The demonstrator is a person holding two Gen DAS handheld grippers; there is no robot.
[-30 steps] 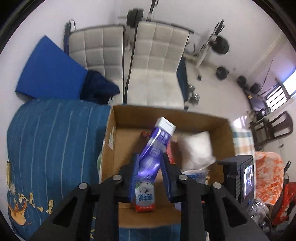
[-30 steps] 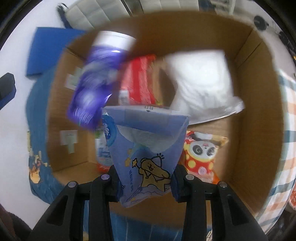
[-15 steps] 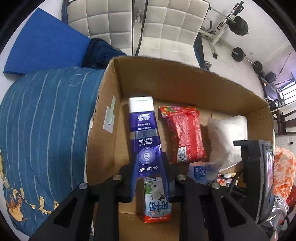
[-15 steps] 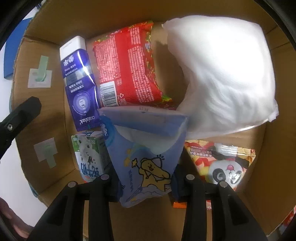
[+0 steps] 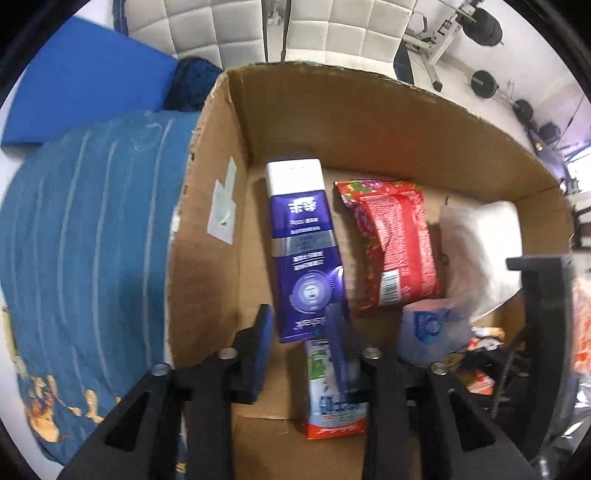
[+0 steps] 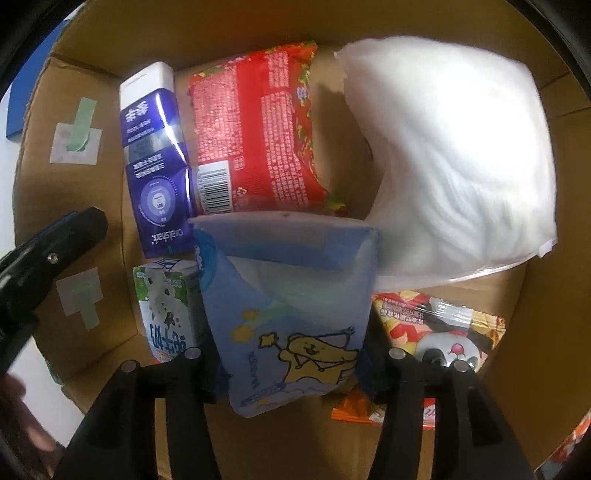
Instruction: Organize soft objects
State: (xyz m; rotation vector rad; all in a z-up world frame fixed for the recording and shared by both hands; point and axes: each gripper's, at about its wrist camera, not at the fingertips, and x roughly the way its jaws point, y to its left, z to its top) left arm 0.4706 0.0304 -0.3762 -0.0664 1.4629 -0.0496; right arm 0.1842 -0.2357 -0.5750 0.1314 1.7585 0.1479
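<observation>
A cardboard box (image 5: 229, 155) holds a purple toothpaste tube (image 5: 303, 251), a red snack bag (image 5: 395, 251), a white pillow bag (image 5: 480, 254) and a milk carton (image 5: 332, 398). My left gripper (image 5: 301, 332) is open, its jaws apart around the tube's near end, which lies on the box floor. My right gripper (image 6: 291, 365) is shut on a blue tissue pack (image 6: 291, 314) with a yellow cartoon, held inside the box above the floor. The tube (image 6: 155, 162), red bag (image 6: 258, 129), pillow bag (image 6: 454, 162), carton (image 6: 170, 314) and a panda snack pack (image 6: 443, 332) also show there.
The box (image 6: 37, 173) sits beside a blue striped quilt (image 5: 85, 236). Behind it are a blue mat (image 5: 81, 81), two white padded chairs (image 5: 207, 29) and weight equipment (image 5: 484, 85). The left gripper's arm (image 6: 44, 258) shows at the box's left wall.
The left gripper lowered the toothpaste tube into the box, laid it beside the red bag and opened. The right gripper moved deeper into the box, still holding the tissue pack.
</observation>
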